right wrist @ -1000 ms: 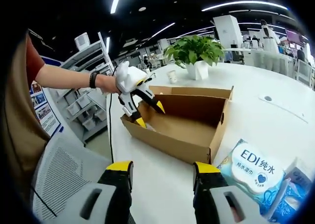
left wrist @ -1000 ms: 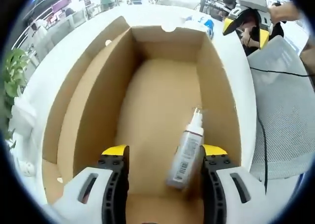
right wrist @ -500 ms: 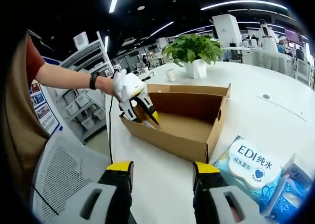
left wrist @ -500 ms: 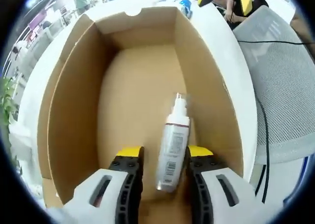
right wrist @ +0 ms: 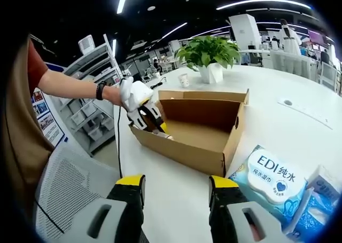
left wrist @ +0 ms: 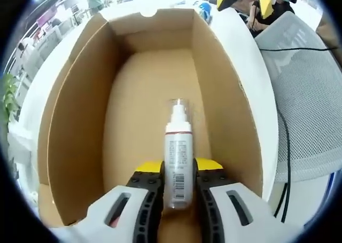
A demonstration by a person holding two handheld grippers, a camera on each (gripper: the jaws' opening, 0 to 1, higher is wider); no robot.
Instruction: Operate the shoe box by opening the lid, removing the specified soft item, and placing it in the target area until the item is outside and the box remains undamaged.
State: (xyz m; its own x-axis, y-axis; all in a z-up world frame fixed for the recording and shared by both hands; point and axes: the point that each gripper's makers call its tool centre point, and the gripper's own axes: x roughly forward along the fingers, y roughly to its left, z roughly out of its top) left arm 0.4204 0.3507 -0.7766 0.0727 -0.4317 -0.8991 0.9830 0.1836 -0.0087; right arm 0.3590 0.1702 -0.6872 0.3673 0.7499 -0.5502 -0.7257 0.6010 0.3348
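Note:
An open brown cardboard shoe box (left wrist: 80, 115) (right wrist: 214, 152) lies on a white table (right wrist: 176, 200). On the box floor lies a small clear spray bottle (left wrist: 177, 157) with a white nozzle and a barcode label. My left gripper (left wrist: 178, 169) (right wrist: 152, 124) reaches down into the box, its yellow-tipped jaws closed against both sides of the bottle. My right gripper (right wrist: 175, 182) is held open over the table in front of the box, with nothing between its jaws.
A pack of EDI tissues (right wrist: 272, 181) and other packets lie right of the box. A potted plant (right wrist: 209, 56) and a cup (right wrist: 185, 81) stand behind it. A grey mesh chair (left wrist: 307, 93) (right wrist: 64, 195) stands beside the table. A black cable (left wrist: 283, 147) hangs at the table edge.
My left gripper went deeper into the box and its jaws closed from wide apart onto the spray bottle, which now lies straight between them. The right gripper stayed open and nearly still.

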